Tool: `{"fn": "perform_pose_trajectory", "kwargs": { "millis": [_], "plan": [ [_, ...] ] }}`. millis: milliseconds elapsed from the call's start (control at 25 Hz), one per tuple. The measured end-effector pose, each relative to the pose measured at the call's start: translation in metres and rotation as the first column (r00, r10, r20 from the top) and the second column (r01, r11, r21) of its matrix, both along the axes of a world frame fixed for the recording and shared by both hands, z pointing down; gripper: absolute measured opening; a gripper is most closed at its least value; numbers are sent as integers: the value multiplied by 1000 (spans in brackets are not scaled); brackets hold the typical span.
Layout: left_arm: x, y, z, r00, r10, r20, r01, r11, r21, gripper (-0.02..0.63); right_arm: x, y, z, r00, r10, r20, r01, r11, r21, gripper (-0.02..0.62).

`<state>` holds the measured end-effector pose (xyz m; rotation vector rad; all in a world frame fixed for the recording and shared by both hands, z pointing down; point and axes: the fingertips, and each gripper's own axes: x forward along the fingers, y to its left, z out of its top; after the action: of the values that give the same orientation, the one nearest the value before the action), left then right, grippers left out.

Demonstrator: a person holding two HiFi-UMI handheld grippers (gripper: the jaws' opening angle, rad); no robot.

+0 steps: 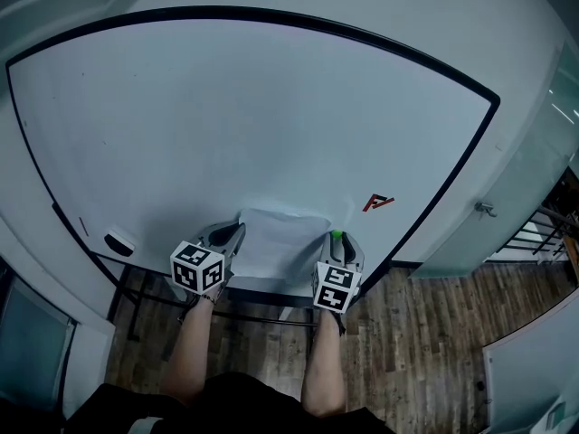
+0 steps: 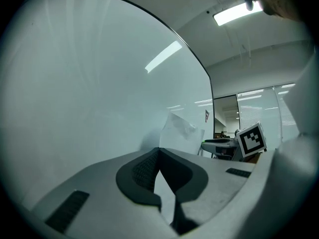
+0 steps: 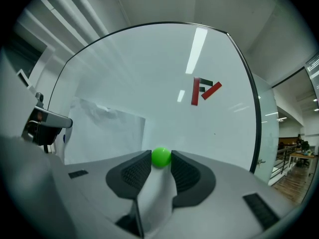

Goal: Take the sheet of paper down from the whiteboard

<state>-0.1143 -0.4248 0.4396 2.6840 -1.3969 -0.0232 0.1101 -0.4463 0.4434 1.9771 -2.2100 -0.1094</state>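
The sheet of paper (image 1: 282, 240) hangs low on the whiteboard (image 1: 235, 125), crumpled along its top. My left gripper (image 1: 238, 231) is at the sheet's left edge. In the left gripper view its jaws (image 2: 158, 151) meet at the tips, and the paper (image 2: 182, 129) rises from there, curling off the board. My right gripper (image 1: 336, 237) is just past the sheet's right edge, shut on a small green round magnet (image 3: 160, 157) that sits between its pads. The paper (image 3: 107, 128) lies to the left of that magnet. I cannot tell whether the magnet touches the board.
A red and black mark (image 1: 377, 202) is stuck on the board right of the paper. A white eraser (image 1: 119, 241) sits at the board's lower left. A glass partition with a handle (image 1: 486, 209) stands on the right, above wooden floor (image 1: 434, 333).
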Motion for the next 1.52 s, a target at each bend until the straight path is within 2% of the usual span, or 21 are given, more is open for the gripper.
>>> {"fn": "perform_pose_trajectory", "kwargs": {
  "millis": [400, 800, 1040, 1280, 1520],
  "plan": [
    [6, 4, 12, 999, 21, 44, -20, 1000, -22, 20, 7, 7, 11, 999, -11, 32, 11, 1000, -19, 167],
    [12, 15, 28, 998, 35, 58, -32, 998, -47, 20, 12, 25, 24, 998, -5, 65, 7, 999, -42, 167],
    [9, 23, 36, 998, 27, 52, -23, 998, -63, 20, 8, 35, 30, 995, -32, 92, 39, 997, -65, 164],
    [4, 33, 39, 999, 22, 46, -19, 997, -70, 20, -1, 47, 29, 989, -78, 125, 86, 994, -63, 95],
    [1, 43, 40, 999, 20, 33, -18, 997, -75, 20, -4, 56, 29, 988, -97, 119, 104, 993, -58, 46]
  ]
}}
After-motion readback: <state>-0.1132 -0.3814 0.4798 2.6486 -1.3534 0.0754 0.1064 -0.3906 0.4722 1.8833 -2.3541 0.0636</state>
